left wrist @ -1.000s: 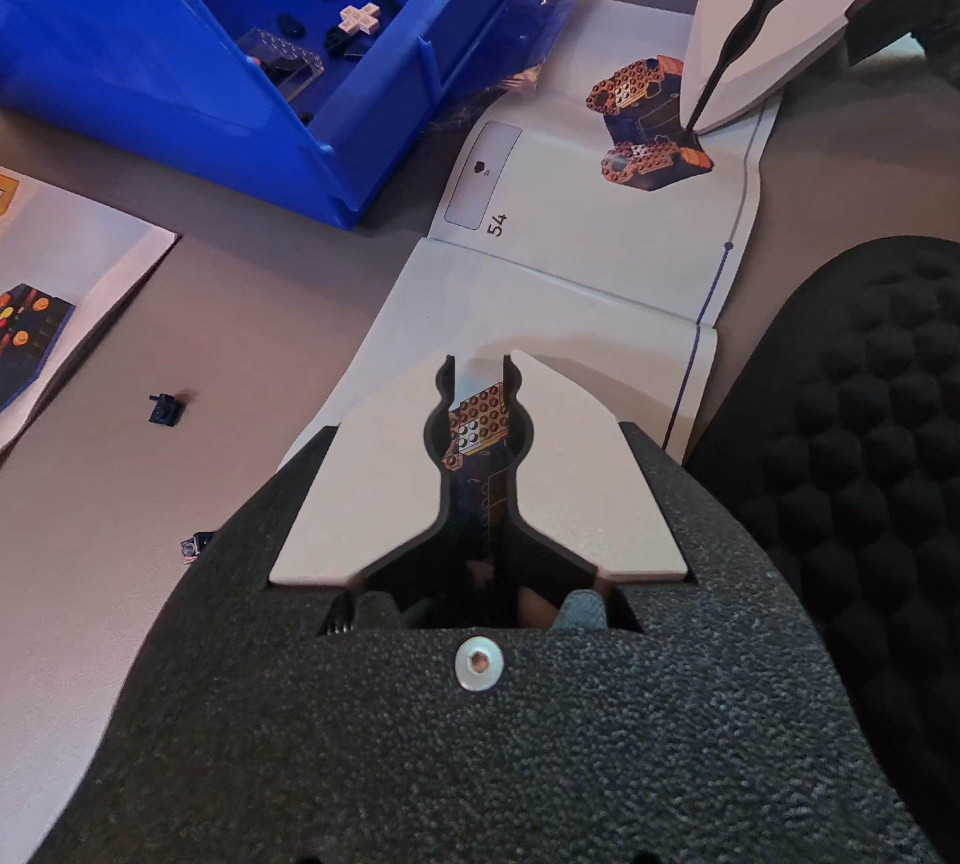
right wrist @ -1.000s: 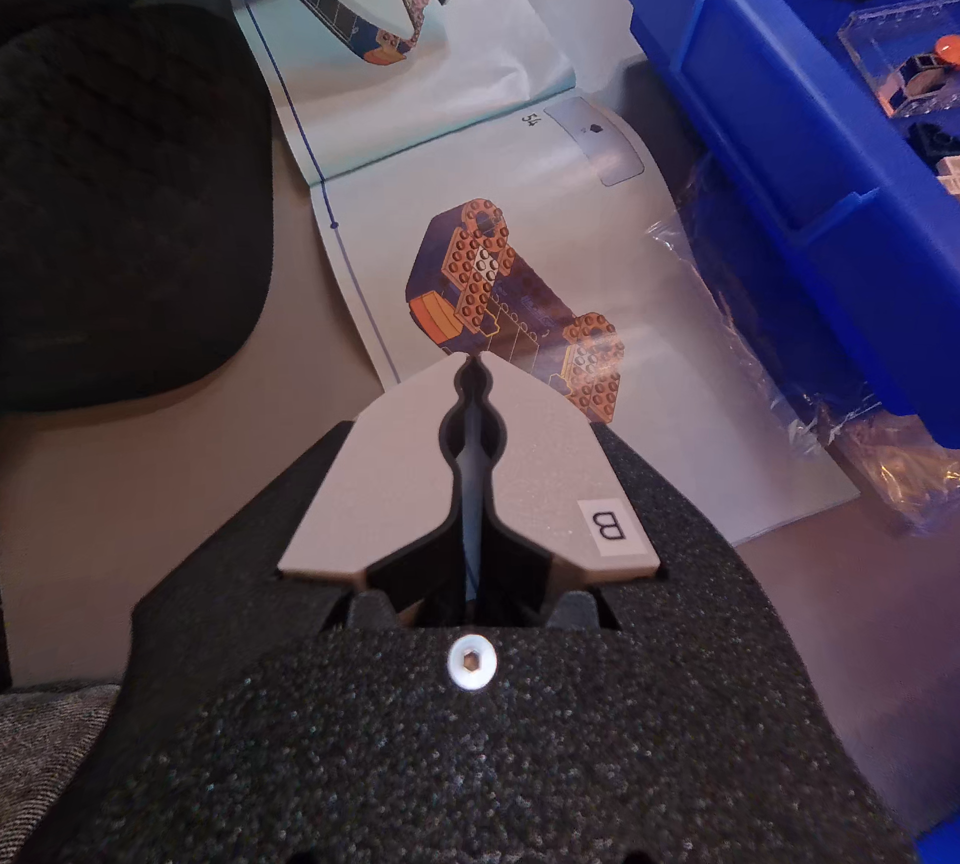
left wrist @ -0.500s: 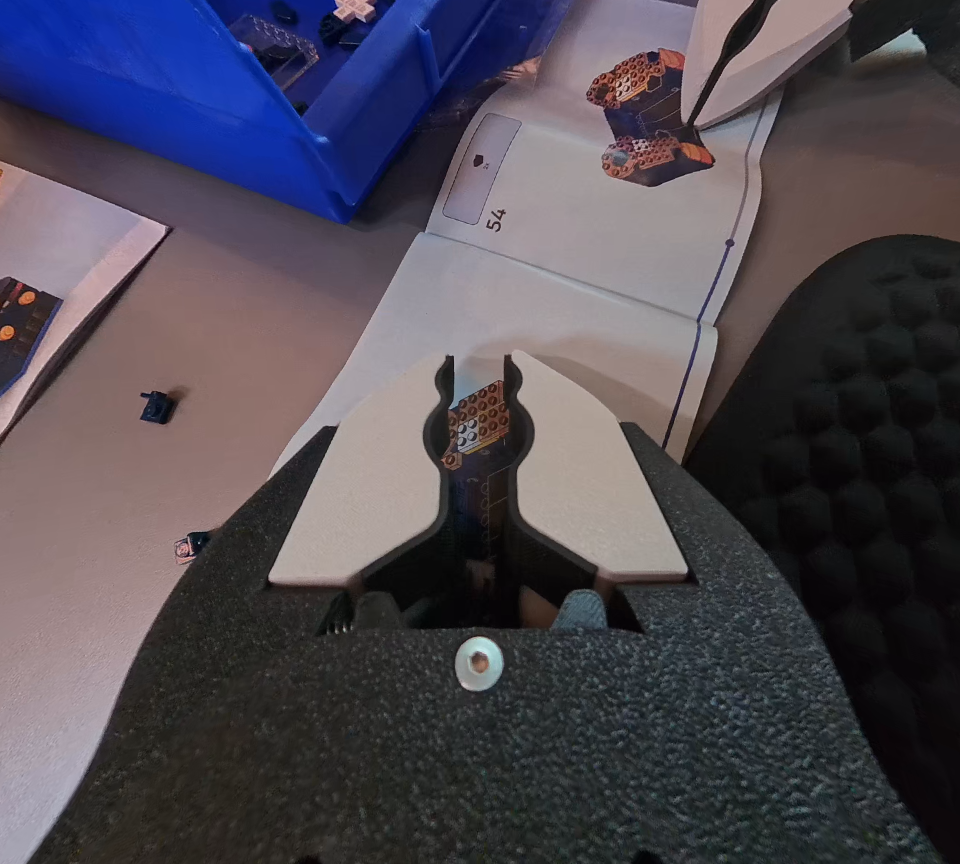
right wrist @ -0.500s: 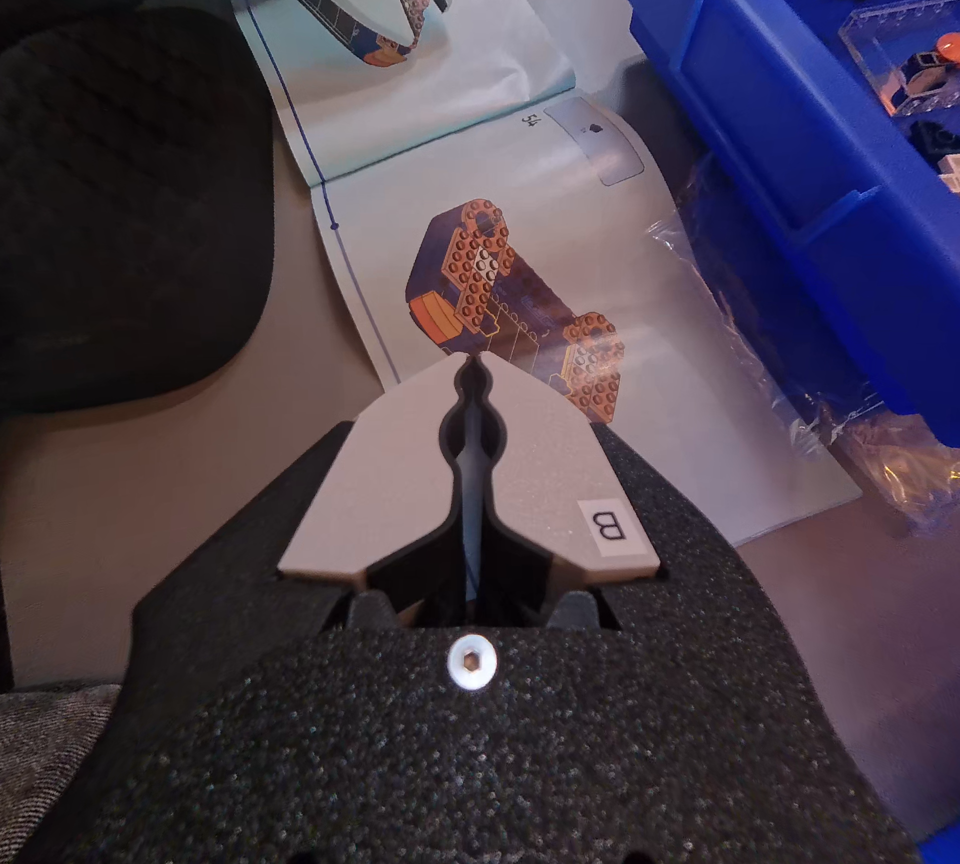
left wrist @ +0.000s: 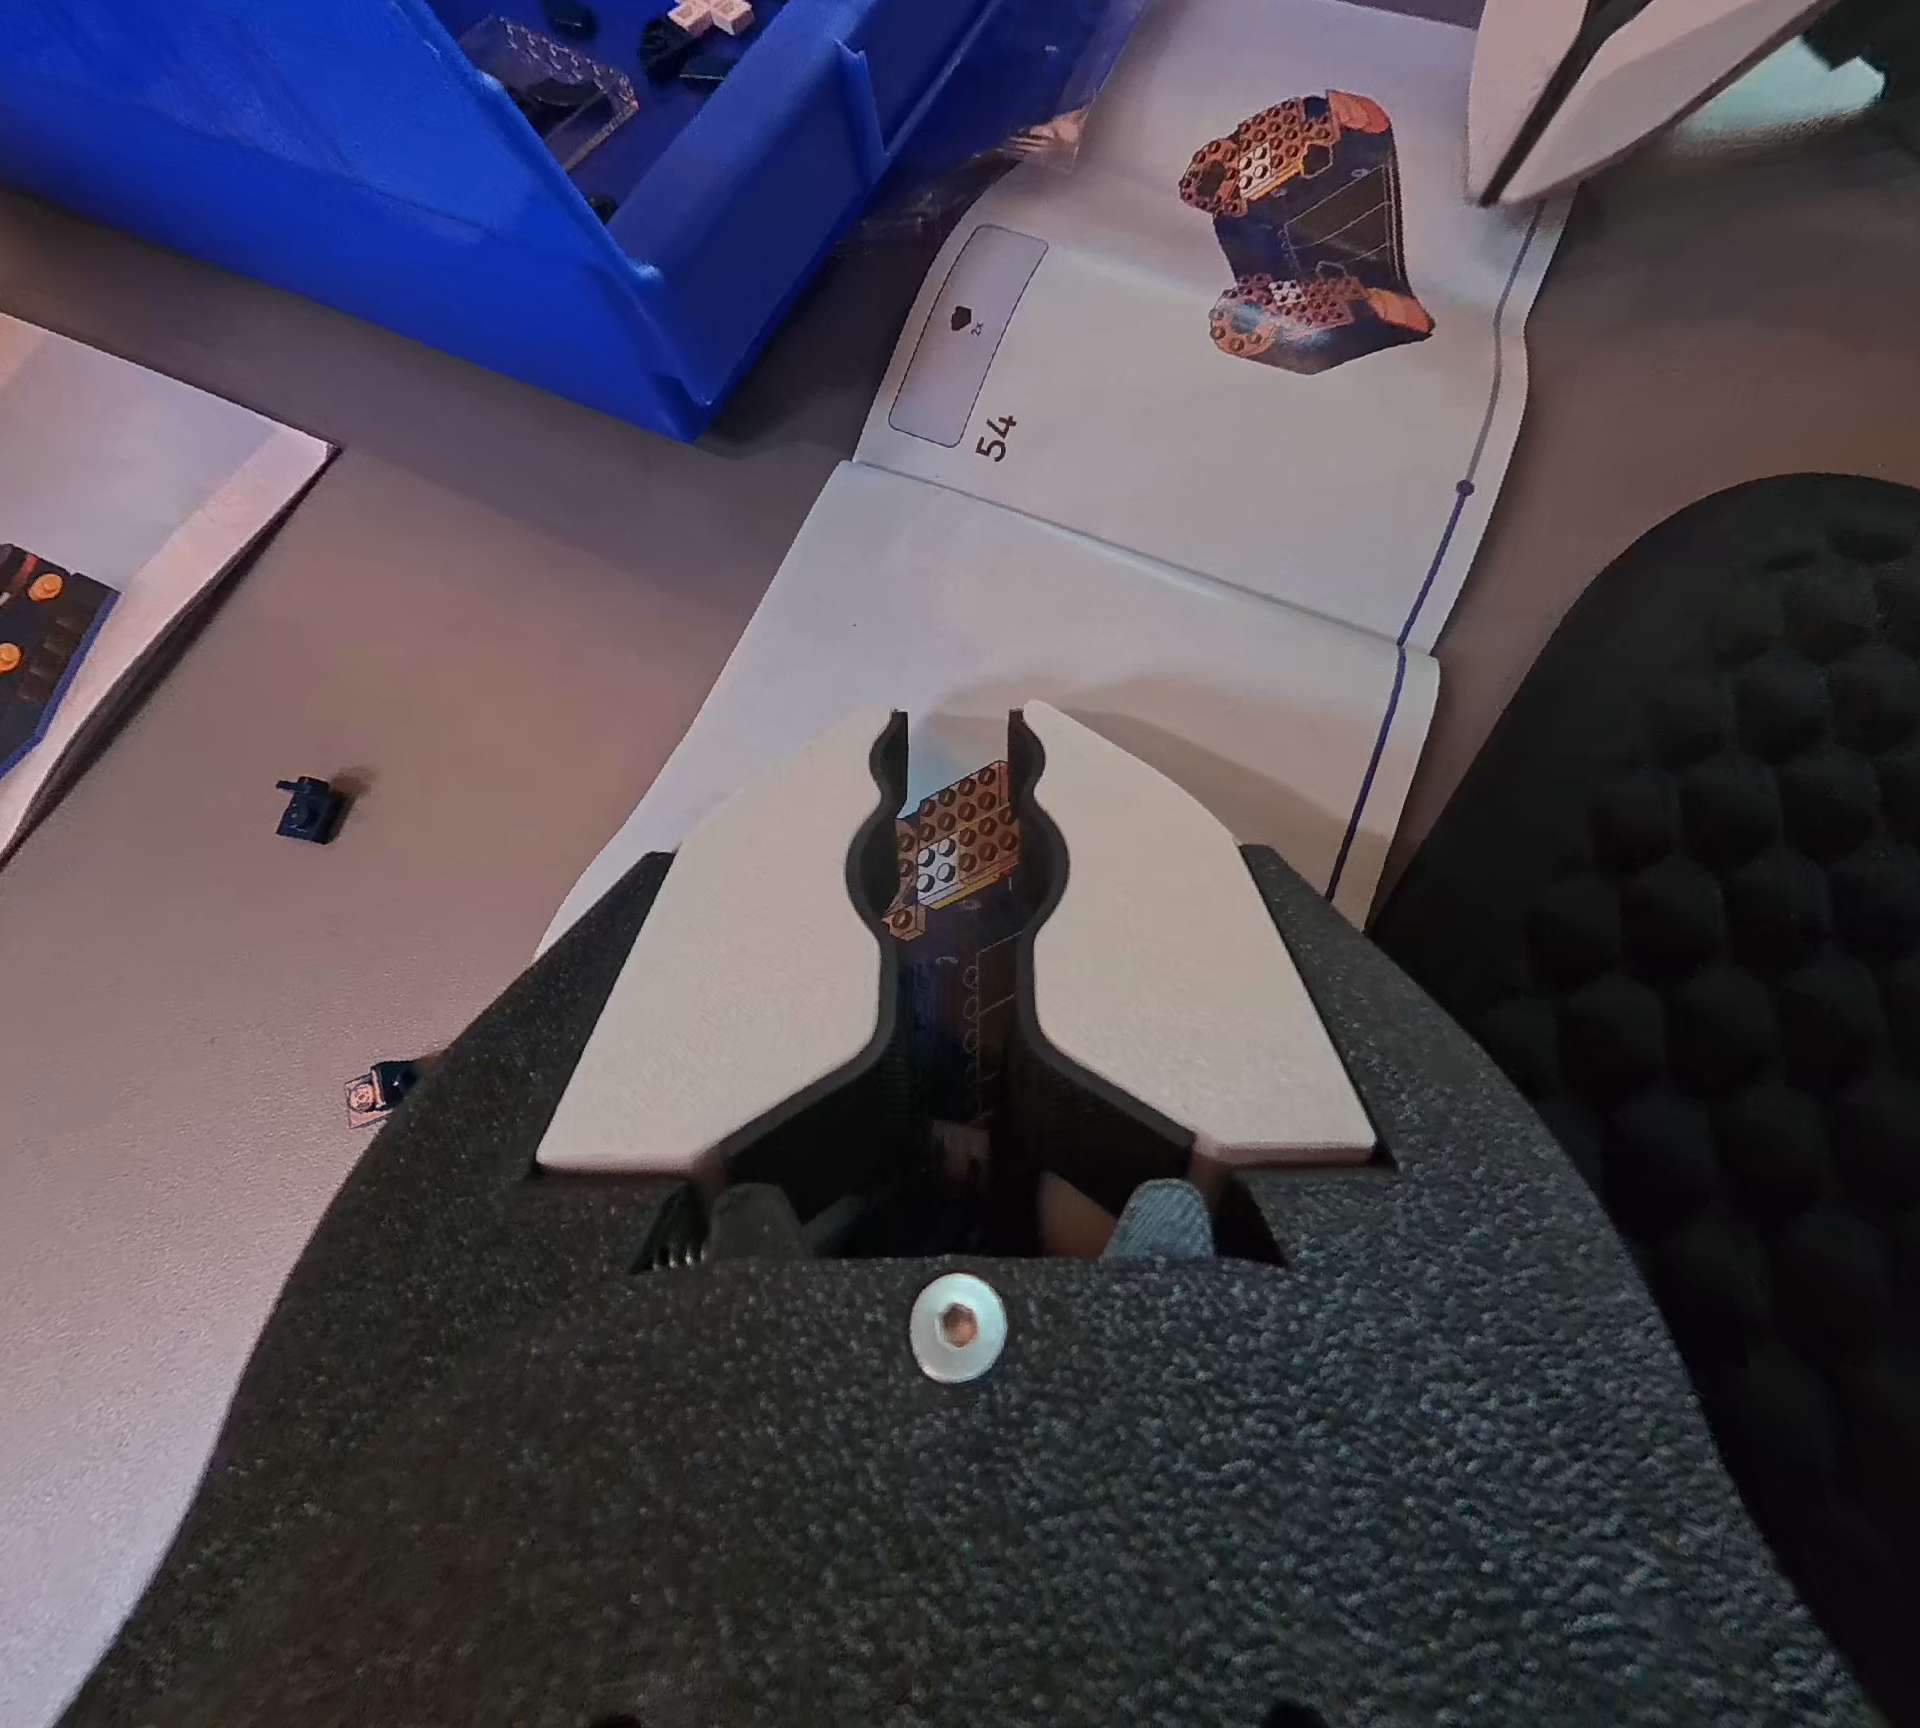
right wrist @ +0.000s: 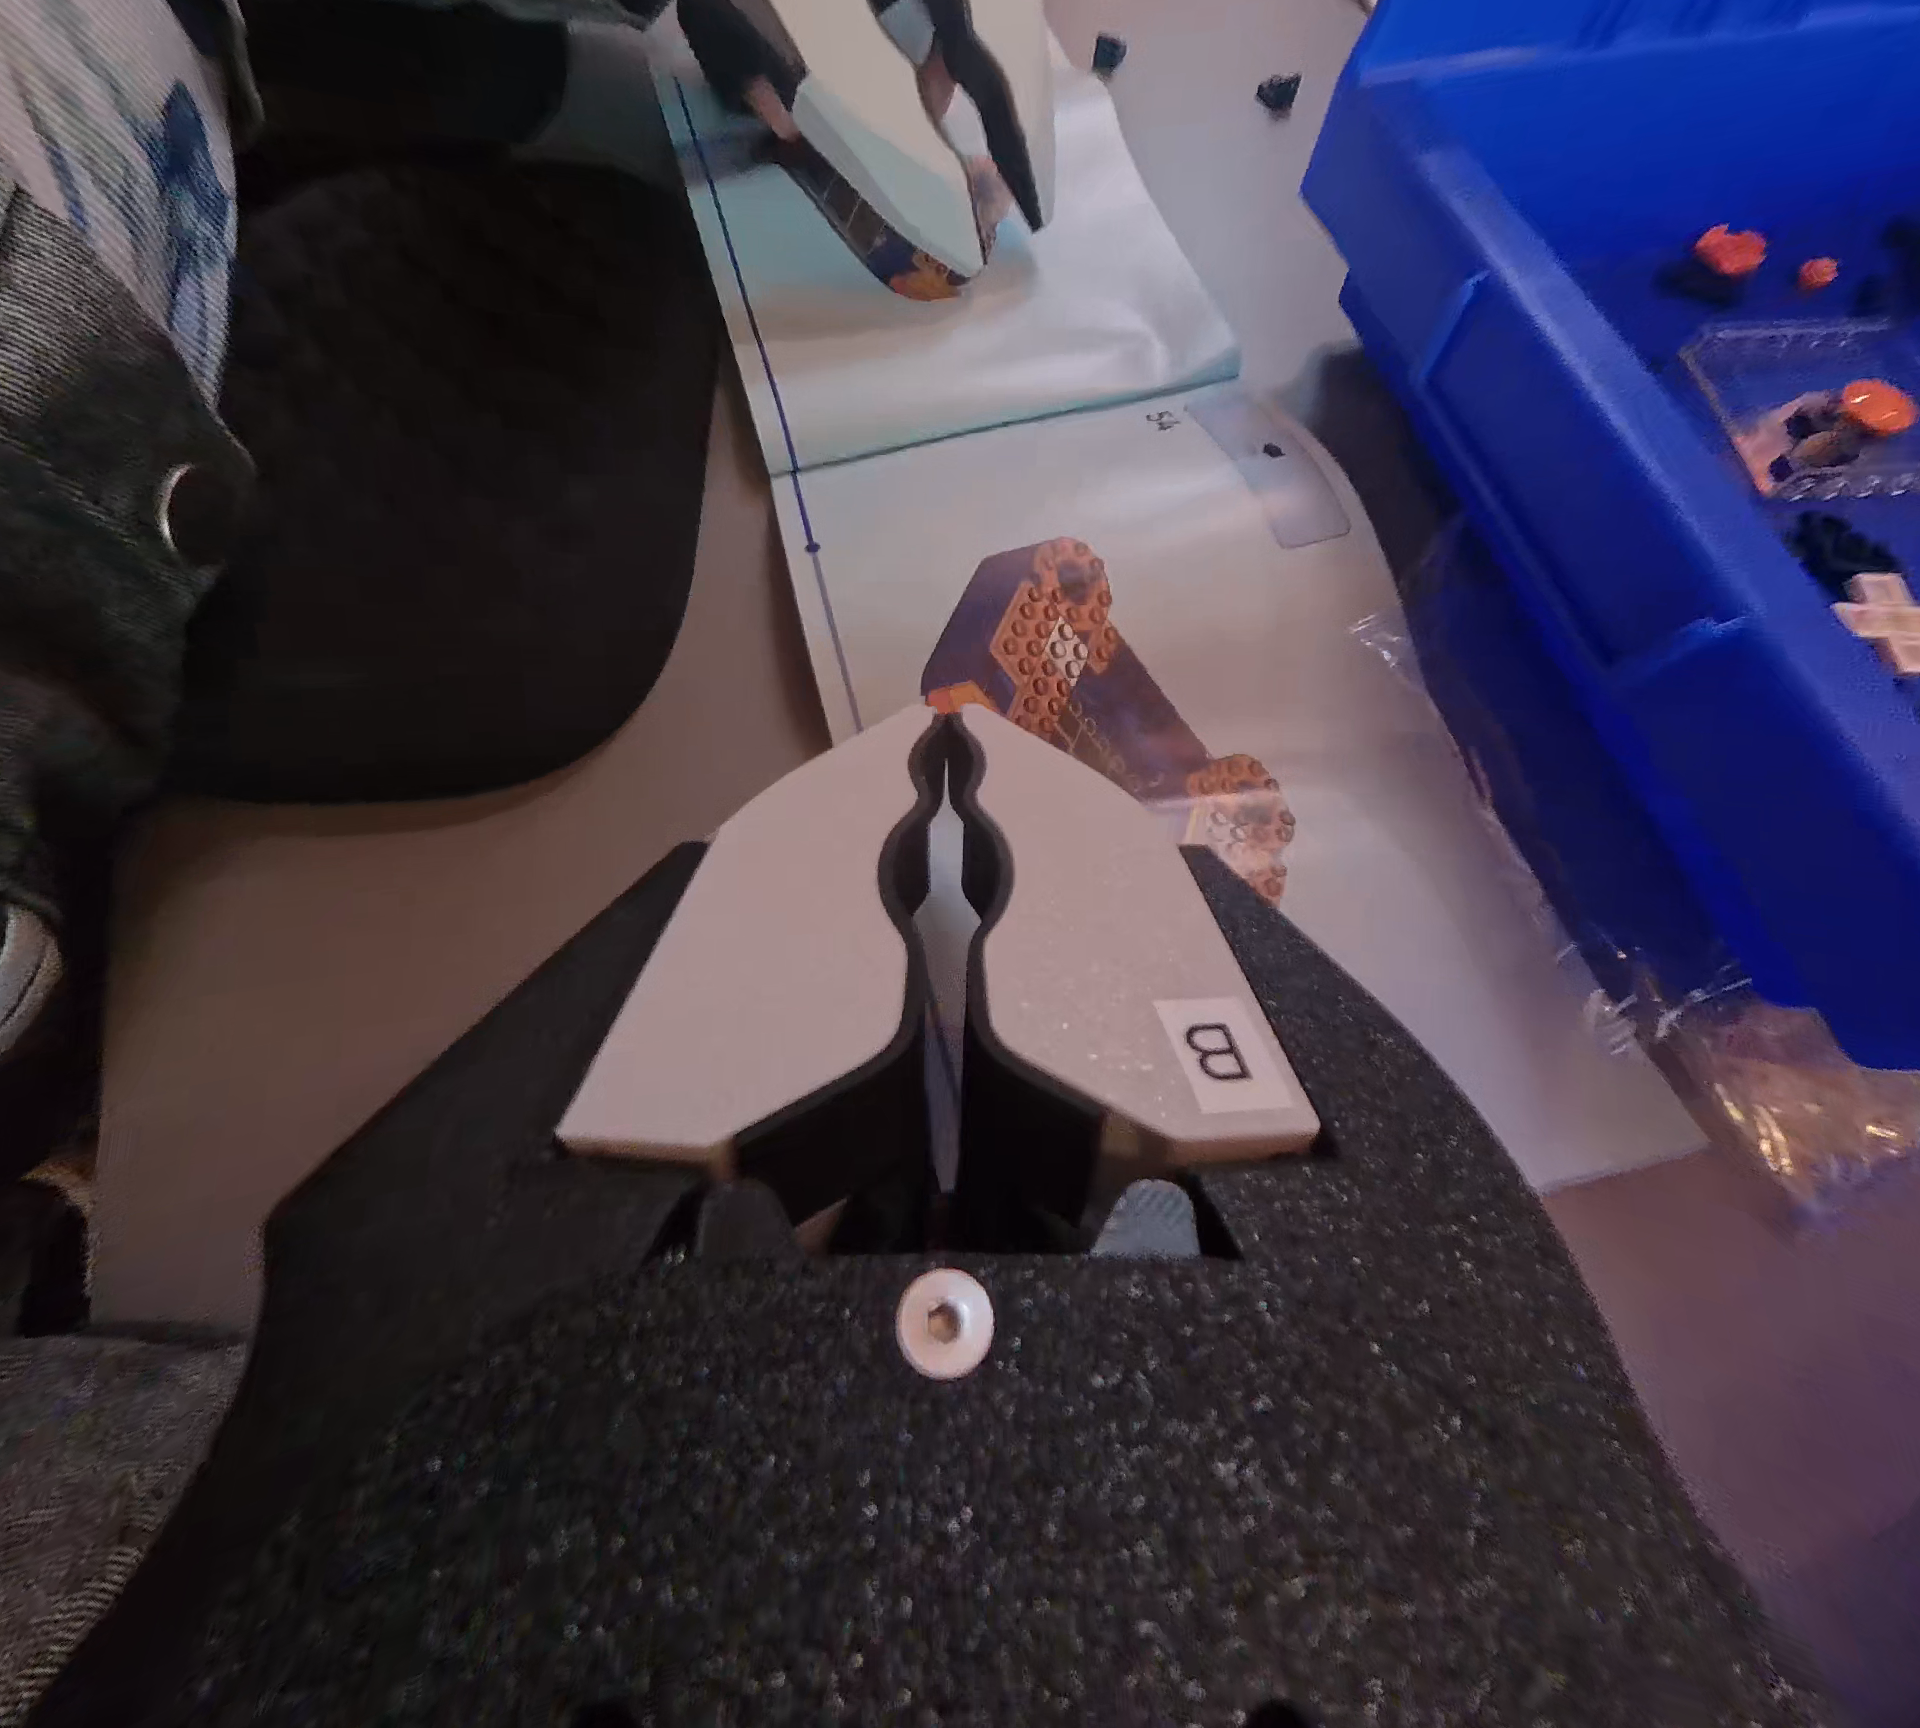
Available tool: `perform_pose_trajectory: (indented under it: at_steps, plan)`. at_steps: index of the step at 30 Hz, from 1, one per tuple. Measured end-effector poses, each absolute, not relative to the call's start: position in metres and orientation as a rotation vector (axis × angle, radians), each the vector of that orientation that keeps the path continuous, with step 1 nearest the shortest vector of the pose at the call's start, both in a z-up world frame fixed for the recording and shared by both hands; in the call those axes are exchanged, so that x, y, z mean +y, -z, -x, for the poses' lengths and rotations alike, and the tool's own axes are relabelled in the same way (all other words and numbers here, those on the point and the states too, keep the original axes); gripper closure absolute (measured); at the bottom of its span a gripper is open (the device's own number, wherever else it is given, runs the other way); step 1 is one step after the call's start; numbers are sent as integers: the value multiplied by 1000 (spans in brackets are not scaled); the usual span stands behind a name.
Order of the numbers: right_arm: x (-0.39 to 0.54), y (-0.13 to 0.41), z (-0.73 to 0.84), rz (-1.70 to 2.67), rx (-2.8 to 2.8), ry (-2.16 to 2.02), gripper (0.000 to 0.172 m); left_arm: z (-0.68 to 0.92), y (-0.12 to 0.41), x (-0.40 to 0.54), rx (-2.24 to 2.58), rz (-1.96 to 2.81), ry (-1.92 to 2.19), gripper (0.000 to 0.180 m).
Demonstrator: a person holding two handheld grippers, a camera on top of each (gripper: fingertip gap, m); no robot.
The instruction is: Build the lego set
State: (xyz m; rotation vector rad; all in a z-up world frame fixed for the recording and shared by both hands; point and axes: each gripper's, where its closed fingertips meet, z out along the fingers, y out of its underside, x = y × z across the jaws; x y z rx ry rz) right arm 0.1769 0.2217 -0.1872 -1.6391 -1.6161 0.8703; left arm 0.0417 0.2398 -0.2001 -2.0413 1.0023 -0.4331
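Shifted since a second ago: right gripper (right wrist: 943, 720), fingertips pressed together, drawn back from the printed brick model (left wrist: 1299, 234) toward the page's lined edge. Left gripper (left wrist: 958, 722): fingers parted, nothing gripped, poised over the near page of the open white paper instruction booklet (left wrist: 1091, 598), which is laid on the grey table (left wrist: 468, 639). Booklet judged light, thin, limp, glossy and easily creased; best pinched at a free page edge. Beyond: blue plastic parts bin (left wrist: 312, 120).

One blue bin (left wrist: 312, 68), two open booklets (left wrist: 1195, 452), two loose dark bricks (left wrist: 309, 809), one black cushion (left wrist: 1714, 847), two grippers (left wrist: 957, 722)
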Motion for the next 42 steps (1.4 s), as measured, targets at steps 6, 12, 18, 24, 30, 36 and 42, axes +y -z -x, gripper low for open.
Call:
perform_pose_trajectory:
  at_steps: [6, 12, 18, 24, 30, 36, 42]
  plan:
    - [211, 189, -175, 1646, -1656, -948, 172, -42, 201, 239, 1005, 2042, 432, 163]
    - [211, 196, -177, 1690, -1672, -945, 172, -42, 201, 240, 1006, 2048, 432, 163]
    - [212, 196, -177, 1688, -1667, -940, 172, -42, 202, 239, 1011, 2051, 428, 163]
    - [219, 195, -178, 1695, -1634, -886, 172, -42, 203, 239, 1024, 2047, 414, 163]
    - [222, 205, -181, 1757, -1651, -855, 172, -43, 204, 238, 1035, 2048, 401, 163]
    - [223, 210, -183, 1798, -1643, -855, 172, -42, 206, 238, 1048, 2051, 382, 162]
    - [224, 210, -183, 1801, -1641, -861, 172, -50, 195, 231, 1083, 2010, 368, 157]
